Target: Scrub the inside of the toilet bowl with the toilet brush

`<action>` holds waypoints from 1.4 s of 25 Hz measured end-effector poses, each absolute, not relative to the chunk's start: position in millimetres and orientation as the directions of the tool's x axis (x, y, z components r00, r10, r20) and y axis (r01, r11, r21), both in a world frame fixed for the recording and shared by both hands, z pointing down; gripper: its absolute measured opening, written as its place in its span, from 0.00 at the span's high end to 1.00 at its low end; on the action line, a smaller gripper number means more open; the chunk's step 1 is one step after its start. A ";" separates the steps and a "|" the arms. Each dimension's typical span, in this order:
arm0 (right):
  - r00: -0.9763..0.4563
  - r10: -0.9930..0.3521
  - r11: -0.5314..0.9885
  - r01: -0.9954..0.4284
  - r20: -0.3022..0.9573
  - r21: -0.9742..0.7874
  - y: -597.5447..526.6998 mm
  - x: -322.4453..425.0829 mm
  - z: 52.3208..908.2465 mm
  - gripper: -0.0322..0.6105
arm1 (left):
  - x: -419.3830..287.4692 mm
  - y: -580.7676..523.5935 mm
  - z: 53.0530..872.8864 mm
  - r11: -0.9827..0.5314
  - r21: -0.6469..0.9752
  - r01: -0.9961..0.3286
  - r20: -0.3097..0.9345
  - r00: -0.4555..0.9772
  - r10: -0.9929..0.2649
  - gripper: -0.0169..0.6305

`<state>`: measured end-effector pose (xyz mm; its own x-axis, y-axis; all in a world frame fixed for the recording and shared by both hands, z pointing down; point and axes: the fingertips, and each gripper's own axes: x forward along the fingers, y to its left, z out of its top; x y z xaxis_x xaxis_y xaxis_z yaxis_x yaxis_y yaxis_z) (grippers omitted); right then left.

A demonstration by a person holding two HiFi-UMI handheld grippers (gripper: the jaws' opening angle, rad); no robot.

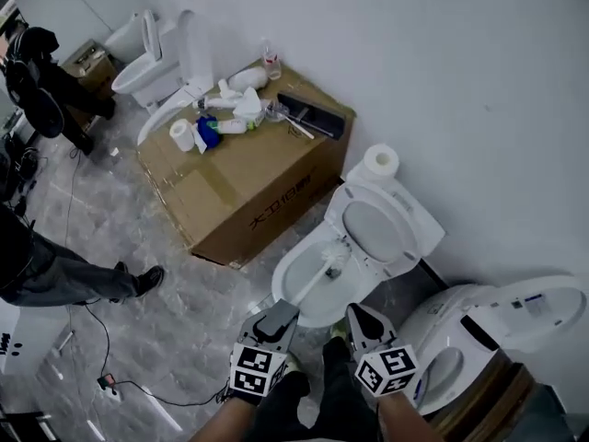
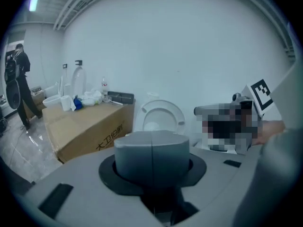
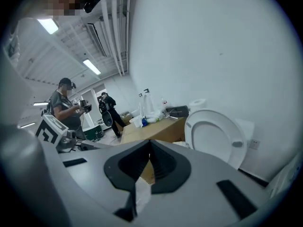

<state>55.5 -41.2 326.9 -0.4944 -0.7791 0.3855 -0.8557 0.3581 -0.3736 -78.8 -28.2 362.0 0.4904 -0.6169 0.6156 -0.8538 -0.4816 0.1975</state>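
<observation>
One toilet brush (image 1: 322, 274) slants, bristles toward the raised lid (image 1: 374, 229).

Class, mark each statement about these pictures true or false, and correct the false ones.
1. The toilet lid is raised. True.
2. The left claw grips the brush. False: this claw is shut on nothing, and the brush lies in the bowl.
3. A paper roll stands on the tank behind the lid. True.
4. The cardboard box has a bare top. False: a second roll and other bits sit on it.
</observation>
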 end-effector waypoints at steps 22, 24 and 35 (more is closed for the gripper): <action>-0.564 -0.814 0.532 -0.819 0.139 -0.214 -14.3 16.8 83.7 0.93 | -87.3 -12.2 82.9 -0.548 0.187 -0.816 0.184 0.577 -0.796 0.74; -0.571 -0.814 0.543 -0.813 0.109 -0.209 -11.2 15.1 66.7 0.93 | -90.3 -9.2 70.2 -0.547 0.184 -0.817 0.152 0.573 -0.805 0.74; -0.560 -0.821 0.539 -0.823 0.106 -0.177 -10.8 9.8 45.2 0.93 | -98.6 -4.8 43.8 -0.559 0.178 -0.810 0.079 0.577 -0.813 0.74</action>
